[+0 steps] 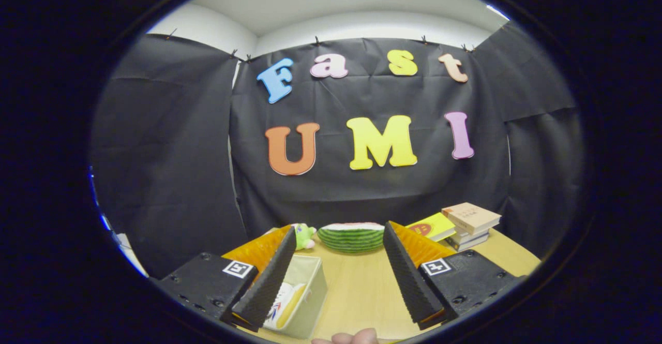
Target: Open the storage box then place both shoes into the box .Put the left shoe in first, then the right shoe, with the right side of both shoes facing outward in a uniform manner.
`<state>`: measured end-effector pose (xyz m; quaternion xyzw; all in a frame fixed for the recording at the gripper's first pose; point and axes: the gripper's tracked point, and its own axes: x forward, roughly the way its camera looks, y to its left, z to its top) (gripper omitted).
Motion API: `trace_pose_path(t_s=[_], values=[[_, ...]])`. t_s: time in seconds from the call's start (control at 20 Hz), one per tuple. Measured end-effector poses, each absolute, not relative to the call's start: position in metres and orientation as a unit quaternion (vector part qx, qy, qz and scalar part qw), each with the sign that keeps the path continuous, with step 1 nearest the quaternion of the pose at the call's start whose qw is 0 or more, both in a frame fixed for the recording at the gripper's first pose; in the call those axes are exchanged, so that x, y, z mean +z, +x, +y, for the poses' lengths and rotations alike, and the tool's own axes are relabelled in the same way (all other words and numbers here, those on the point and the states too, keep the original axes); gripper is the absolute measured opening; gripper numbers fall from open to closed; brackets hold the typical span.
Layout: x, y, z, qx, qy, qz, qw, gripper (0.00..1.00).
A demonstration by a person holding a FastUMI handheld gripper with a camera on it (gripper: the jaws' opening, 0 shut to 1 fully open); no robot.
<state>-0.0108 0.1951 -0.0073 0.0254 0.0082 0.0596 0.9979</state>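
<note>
gripper (339, 235) fingers are spread wide w/ nothing between them, just bare wooden table (362, 287) showing thru the gap. it hangs above the table, aimed toward the back wall.

storage box (302, 295) sits low and to the left, right behind and under the left finger (266, 282), partly hidden by it. lid looks off or folded away, top is open. inside, white w/ yellow and a bit of red/blue trim: reads as shoe (284, 300) content. can't tell if that's 1 shoe or both, finger covers too much. box's long axis seems to run fwd, away from the gripper, roughly parallel to the fingers.

judgement: if a shoe is left to place or straighten, the move goes down and left, not ahead. no loose shoe seen on the table.

counts: 1 box, at least 1 shoe, 1 watermelon-slice toy (351, 237) just beyond the fingertips, 1 small green plush (304, 235) left of it, stack of books (463, 225) beyond the right finger (abt 4, edges hard to split). fingertips of a person's hand (349, 338) show nearest the camera.
</note>
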Motion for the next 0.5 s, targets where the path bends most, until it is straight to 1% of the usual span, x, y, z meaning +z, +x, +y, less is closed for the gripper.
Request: trace_pose_path(t_s=[0.25, 0.5], values=[[-0.006, -0.018, 0.174, 0.047, 0.027, 0.001, 0.999, 1.00], [-0.008, -0.010, 0.157, 0.028, 0.044, 0.014, 0.999, 1.00]])
